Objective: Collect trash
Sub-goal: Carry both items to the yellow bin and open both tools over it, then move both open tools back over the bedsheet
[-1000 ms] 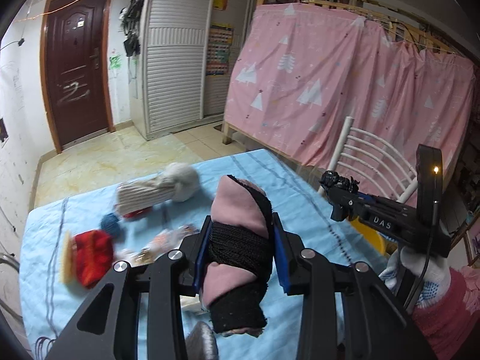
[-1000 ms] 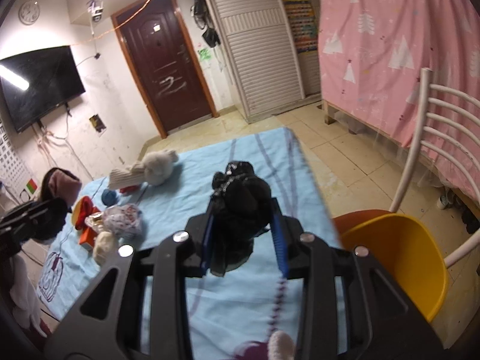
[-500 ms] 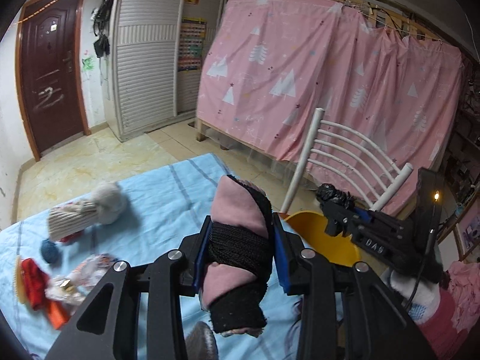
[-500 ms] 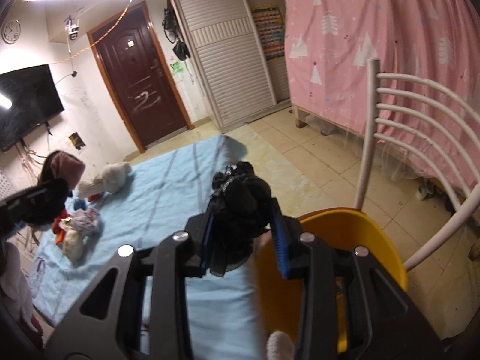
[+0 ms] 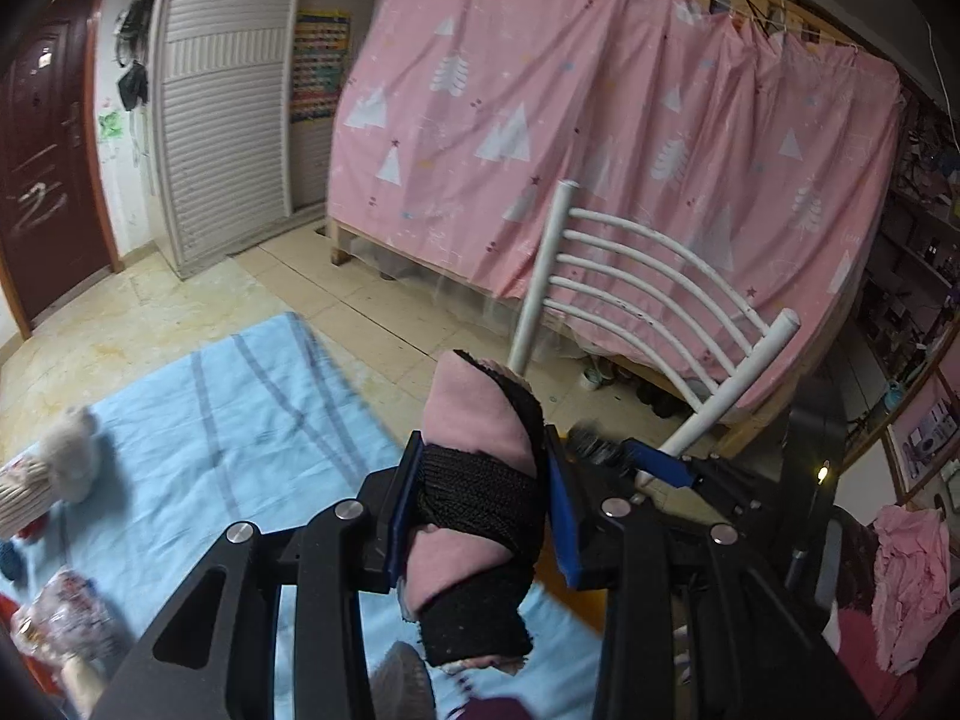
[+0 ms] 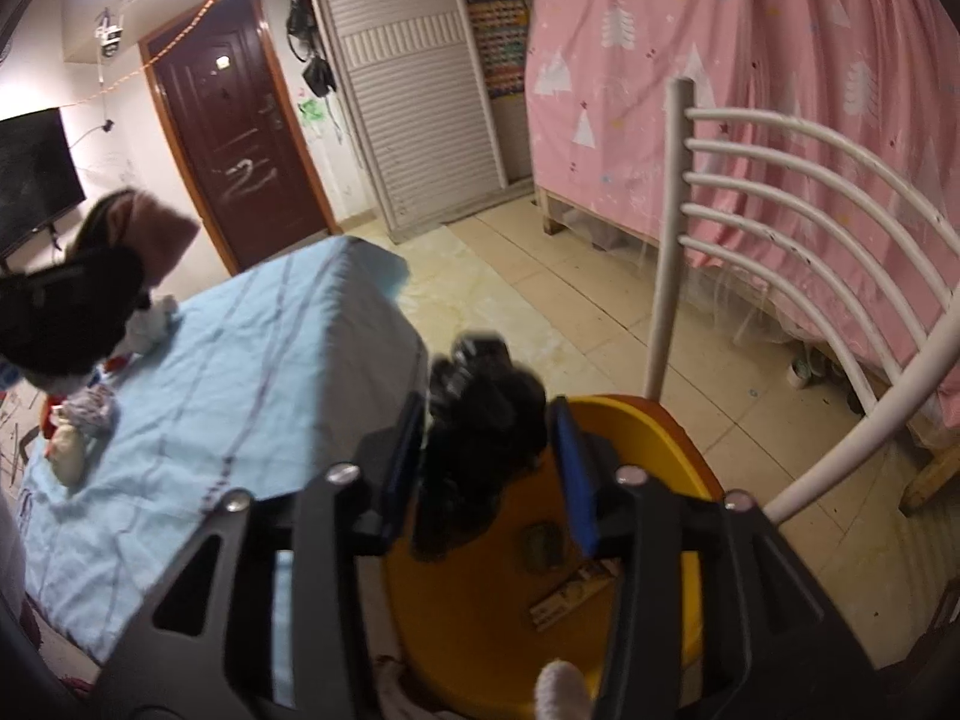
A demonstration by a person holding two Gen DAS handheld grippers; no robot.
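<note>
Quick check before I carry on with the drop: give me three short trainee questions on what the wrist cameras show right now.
1. True or false: the left gripper is shut on a pink-and-black bundle.
2. What sits directly under the right gripper? A, a sink. B, the yellow bin. C, a drawer.
3. Name one thing already lying in the bin.

Key: 1 true. 2 B. 3 a flat packet. Note: the right jaws have just been opening, with the black wad between them.
</note>
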